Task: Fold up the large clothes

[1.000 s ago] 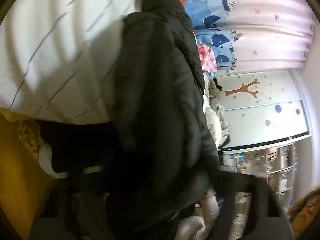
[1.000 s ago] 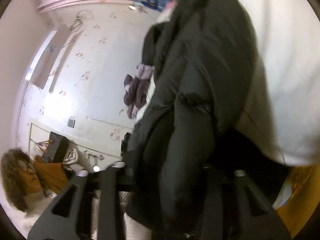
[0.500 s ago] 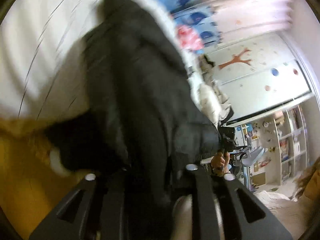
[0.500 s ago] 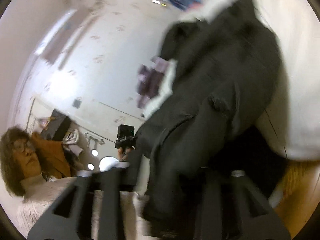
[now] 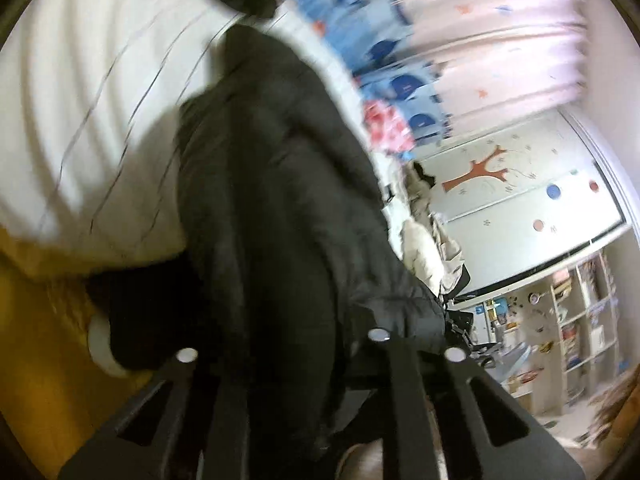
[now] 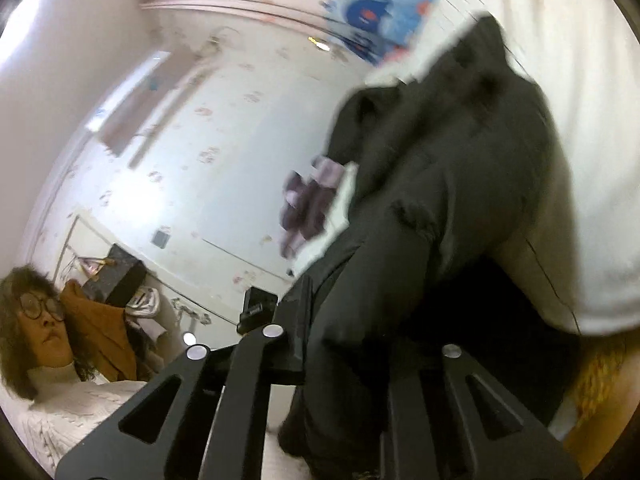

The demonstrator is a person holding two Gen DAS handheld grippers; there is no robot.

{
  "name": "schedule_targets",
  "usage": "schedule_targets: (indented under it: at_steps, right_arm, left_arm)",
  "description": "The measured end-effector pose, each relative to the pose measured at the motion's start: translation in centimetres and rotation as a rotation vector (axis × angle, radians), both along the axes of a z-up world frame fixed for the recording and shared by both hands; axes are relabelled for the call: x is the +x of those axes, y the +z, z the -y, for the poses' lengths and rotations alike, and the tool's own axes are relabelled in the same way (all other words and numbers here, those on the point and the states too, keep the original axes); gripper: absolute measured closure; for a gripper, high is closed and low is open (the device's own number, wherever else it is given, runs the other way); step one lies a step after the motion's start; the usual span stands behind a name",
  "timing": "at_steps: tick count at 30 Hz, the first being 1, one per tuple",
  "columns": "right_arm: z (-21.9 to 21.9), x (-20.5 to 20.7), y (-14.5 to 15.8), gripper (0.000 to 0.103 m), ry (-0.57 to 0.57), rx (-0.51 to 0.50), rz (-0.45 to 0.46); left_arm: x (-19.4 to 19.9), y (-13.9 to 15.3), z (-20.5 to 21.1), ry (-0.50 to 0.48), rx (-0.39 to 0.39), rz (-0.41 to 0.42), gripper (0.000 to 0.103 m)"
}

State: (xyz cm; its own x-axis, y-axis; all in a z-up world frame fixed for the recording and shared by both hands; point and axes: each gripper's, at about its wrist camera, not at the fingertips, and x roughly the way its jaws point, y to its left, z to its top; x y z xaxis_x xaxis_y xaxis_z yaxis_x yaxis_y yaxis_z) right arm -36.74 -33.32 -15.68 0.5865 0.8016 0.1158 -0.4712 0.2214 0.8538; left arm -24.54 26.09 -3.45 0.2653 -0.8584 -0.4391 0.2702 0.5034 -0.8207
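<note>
You're looking at 1 large black padded jacket point(image 5: 280, 208), matte and bulky. In the left wrist view it fills the frame's centre, running from the bottom edge up toward the upper middle. In the right wrist view the jacket point(image 6: 432, 216) spans centre to upper right, rumpled and bunched.

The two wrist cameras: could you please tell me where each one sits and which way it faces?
Left wrist: on the left gripper, looking along its fingers at the black jacket on the white bedding; wardrobe doors and shelves to the right. Its jaws are on the jacket.
Right wrist: on the right gripper, whose jaws are closing on the jacket; the person shows lower left.
Shared: jacket, bedding, blue patterned cloth.
</note>
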Motion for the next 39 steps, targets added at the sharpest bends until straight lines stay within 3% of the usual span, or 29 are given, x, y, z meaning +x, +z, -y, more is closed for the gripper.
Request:
schedule_targets:
  at_steps: [3, 5, 7, 9, 10, 11, 14, 15, 16, 17, 18, 19, 23, 27, 32, 39]
  right_arm:
    - [0.3, -1.3, 2.1, 0.093, 0.01, 0.04, 0.081]
    - [0.6, -1.9, 2.2, 0.093, 0.012, 0.035, 0.081]
    - [0.6, -1.9, 0.7, 0.09, 0.05, 0.014, 0.019]
    - [-0.1, -1.5, -2.8, 0.081, 0.121, -0.005, -0.115]
    - [-0.3, -1.4, -4.1, 0.07, 0.144, -0.013, -0.159]
    - [-0.6, -1.5, -5.5, 0.062, 0.16, -0.023, -0.203]
    - [-1.3, -2.0, -7.2, 0.064, 0.163, 0.013, -0.203]
    - [-1.3, -2.0, -6.8, 0.068, 0.147, 0.028, -0.169]
    - [-1.2, -1.9, -6.2, 0.082, 0.136, 0.036, -0.138]
    - [-1.0, -1.7, -5.3, 0.087, 0.122, 0.051, -0.096]
    - [-0.7, -1.5, -4.1, 0.089, 0.105, 0.069, -0.049]
    - [-0.4, -1.2, -3.1, 0.09, 0.094, 0.081, -0.007]
    - [0.6, 0.4, 0.7, 0.09, 0.057, 0.144, 0.125]
    - [2.7, 3.6, 3.2, 0.09, -0.004, 0.201, 0.183]
    - [5.9, 9.6, 7.3, 0.09, -0.068, 0.174, 0.195]
    - [9.5, 20.7, 12.4, 0.09, -0.191, 0.091, 0.102]
  left_arm:
    - [-1.4, 3.3, -0.3, -0.021, -0.027, 0.086, 0.092]
    - [-2.0, 4.1, -0.8, -0.062, -0.059, 0.127, 0.092]
    - [-2.2, 2.9, -1.2, -0.123, -0.053, 0.1, 0.092]
    - [-2.2, -0.1, -1.4, -0.169, 0.005, 0.027, 0.09]
    - [-2.1, -1.2, -1.2, -0.177, 0.031, -0.01, 0.088]
    - [-2.2, -2.5, -1.4, -0.167, 0.057, -0.043, 0.083]
    - [-2.4, -5.3, -2.6, -0.101, 0.054, -0.118, 0.056]
    - [-2.6, -5.1, -2.8, -0.084, 0.037, -0.103, 0.056]
    - [-2.7, -4.4, -2.9, -0.071, 0.023, -0.064, 0.056]
    - [-2.7, -3.7, -3.0, -0.058, 0.004, -0.032, 0.058]
    - [-2.4, -2.6, -3.3, -0.034, -0.038, 0.0, 0.076]
    - [-2.3, -1.5, -3.6, -0.016, -0.085, 0.024, 0.081]
    - [-1.4, 3.4, -3.0, 0.023, -0.193, 0.145, 0.086]
    - [1.7, 5.4, -2.9, 0.064, -0.316, 0.19, 0.086]
    - [8.1, 8.2, -1.7, 0.14, -0.369, 0.211, 0.086]
    - [20.0, 10.2, 1.0, 0.26, -0.33, 0.199, 0.086]
